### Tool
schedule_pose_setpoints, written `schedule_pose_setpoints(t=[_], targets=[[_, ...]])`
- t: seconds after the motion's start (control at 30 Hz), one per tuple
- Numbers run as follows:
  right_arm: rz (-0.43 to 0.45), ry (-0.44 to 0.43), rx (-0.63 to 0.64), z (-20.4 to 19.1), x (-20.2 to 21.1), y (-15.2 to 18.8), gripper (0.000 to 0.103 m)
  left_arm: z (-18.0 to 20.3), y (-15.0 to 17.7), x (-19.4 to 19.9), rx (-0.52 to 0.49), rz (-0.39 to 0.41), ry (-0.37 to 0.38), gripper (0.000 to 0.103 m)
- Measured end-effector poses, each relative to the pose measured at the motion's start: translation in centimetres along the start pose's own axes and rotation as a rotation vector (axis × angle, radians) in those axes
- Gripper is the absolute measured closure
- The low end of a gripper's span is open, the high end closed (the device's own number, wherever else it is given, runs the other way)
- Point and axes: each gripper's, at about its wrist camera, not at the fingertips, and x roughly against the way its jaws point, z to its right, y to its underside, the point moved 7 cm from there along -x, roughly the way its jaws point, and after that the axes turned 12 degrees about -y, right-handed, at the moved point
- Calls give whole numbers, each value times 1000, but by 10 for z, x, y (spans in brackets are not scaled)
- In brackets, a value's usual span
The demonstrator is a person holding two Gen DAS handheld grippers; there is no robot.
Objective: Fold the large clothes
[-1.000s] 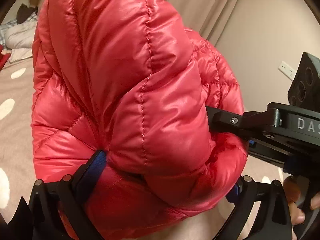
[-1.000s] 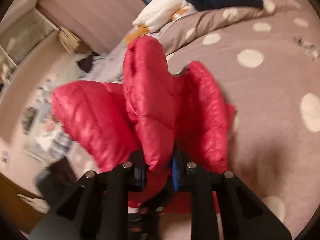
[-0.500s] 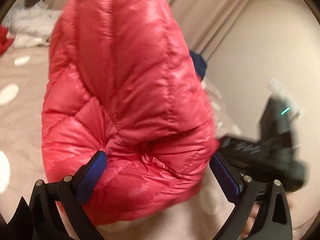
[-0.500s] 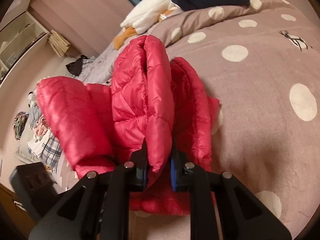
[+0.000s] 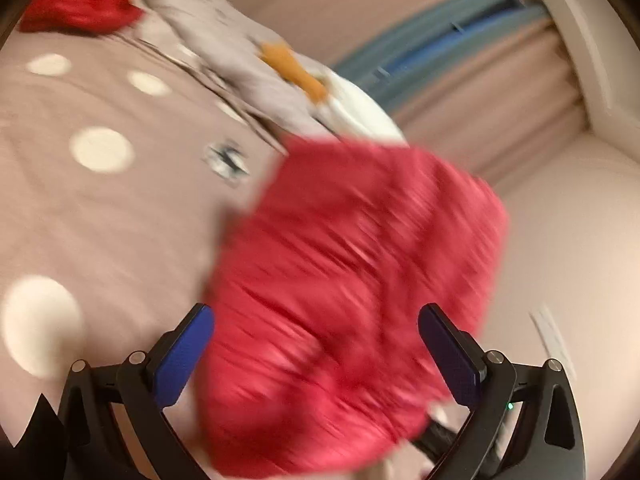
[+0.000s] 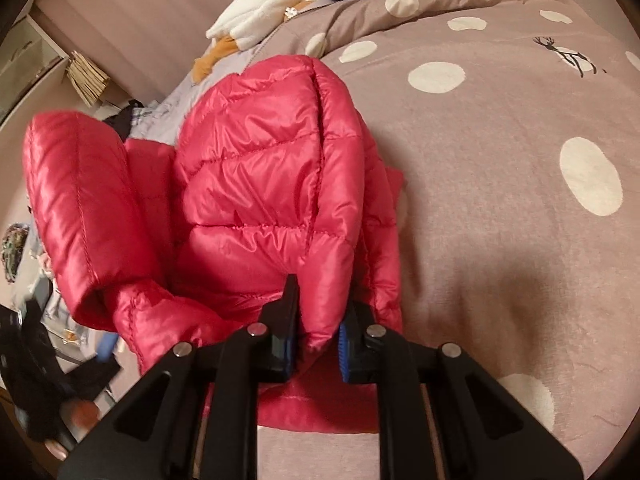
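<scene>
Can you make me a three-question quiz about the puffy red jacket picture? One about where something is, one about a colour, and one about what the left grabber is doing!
1. Where does the red jacket lie?
A) on the floor
B) on the bed cover
C) in a drawer

2. What colour are the dots on the bed cover?
A) cream
B) green
C) black

3. How do the jaws of the left gripper stand?
A) shut tight
B) wide apart
C) hidden

Answers: 1 B, the jacket rests on the cover. 2 A, the dots are pale on brownish cloth. 3 B, the jaws stand far apart, and the blurred jacket shows between them.
</scene>
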Motion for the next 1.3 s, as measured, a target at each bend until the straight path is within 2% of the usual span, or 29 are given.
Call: schedule_pose_setpoints(t=[0.1, 0.2, 0.27, 0.33, 0.4, 0.47, 0.57, 0.67, 0.73, 0.77, 0.8, 0.87, 0.97, 1.1, 1.2, 1.27, 1.3], targets=[[-4, 15, -9, 6, 0, 3, 90, -28, -22, -13, 72, 22, -119, 3], [-2, 13, -46, 15, 1, 5, 90, -34, -29, -20, 78, 26, -135, 3], [3, 27, -71, 21, 3, 7, 91, -32, -36, -36, 38, 26, -172, 3], [0, 50, -58, 21, 5, 8, 90, -26, -29, -42, 3, 26, -196, 3], [-11, 85, -36, 22, 8, 10, 90, -19, -16, -52, -15, 3, -211, 3], [-24, 109, -15, 24, 11, 11, 90, -15, -2, -68, -38, -44, -195, 3], [-54, 138, 1, 35, 15, 13, 90, 2, 10, -75, -92, -20, -173, 3], [-49, 146, 1, 43, 19, 12, 89, 22, 16, -74, -167, 18, -200, 3], [-21, 183, 12, 46, 26, 8, 79, 33, 17, -71, -217, 51, -231, 3], [-3, 230, 15, 49, 31, 5, 63, 36, 18, -71, -235, 59, -243, 3], [21, 275, 19, 51, 37, 0, 57, 38, 18, -72, -254, 63, -252, 3], [70, 291, 17, 49, 50, -9, 57, 44, 19, -71, -299, 68, -254, 3], [219, 286, 39, 31, 77, -32, 57, 44, 19, -74, -310, 55, -240, 3], [411, 148, 148, -27, 98, -66, 57, 45, 20, -77, -290, 32, -223, 3], [459, 29, 246, -66, 88, -82, 57, 46, 21, -79, -305, 42, -221, 3], [429, 37, 260, -69, 61, -93, 60, 45, 20, -80, -320, 55, -242, 3], [414, 64, 250, -62, 50, -95, 59, 44, 20, -79, -325, 58, -247, 3]])
